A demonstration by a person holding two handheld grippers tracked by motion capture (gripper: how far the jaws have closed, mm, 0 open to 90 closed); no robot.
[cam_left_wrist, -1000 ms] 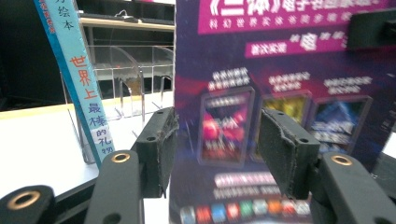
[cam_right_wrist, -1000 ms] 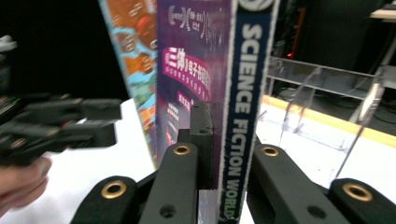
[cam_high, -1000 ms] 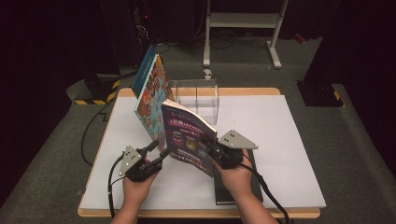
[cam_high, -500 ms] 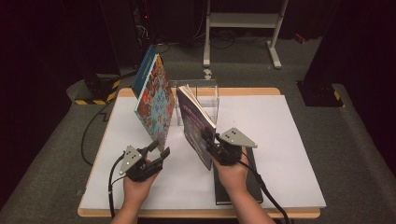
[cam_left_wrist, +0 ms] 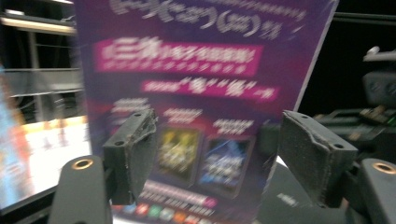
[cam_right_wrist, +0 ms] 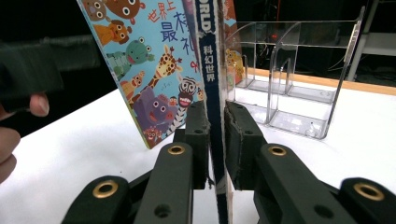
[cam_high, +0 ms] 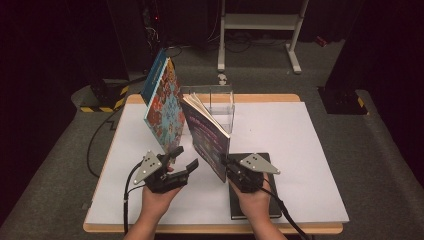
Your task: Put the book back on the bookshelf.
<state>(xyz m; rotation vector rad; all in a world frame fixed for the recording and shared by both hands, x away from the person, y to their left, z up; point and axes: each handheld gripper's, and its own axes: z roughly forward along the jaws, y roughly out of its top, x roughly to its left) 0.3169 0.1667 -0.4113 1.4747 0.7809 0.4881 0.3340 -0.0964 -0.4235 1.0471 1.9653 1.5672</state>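
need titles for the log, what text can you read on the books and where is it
"WORLD" and "科幻世界": spine of the purple magazine, clamped in the right gripper.
"世界上" and "最": cover of the animal picture book; its other characters are cut off.
Purple magazine's cover in the left gripper view: Chinese headlines, too blurred to read.
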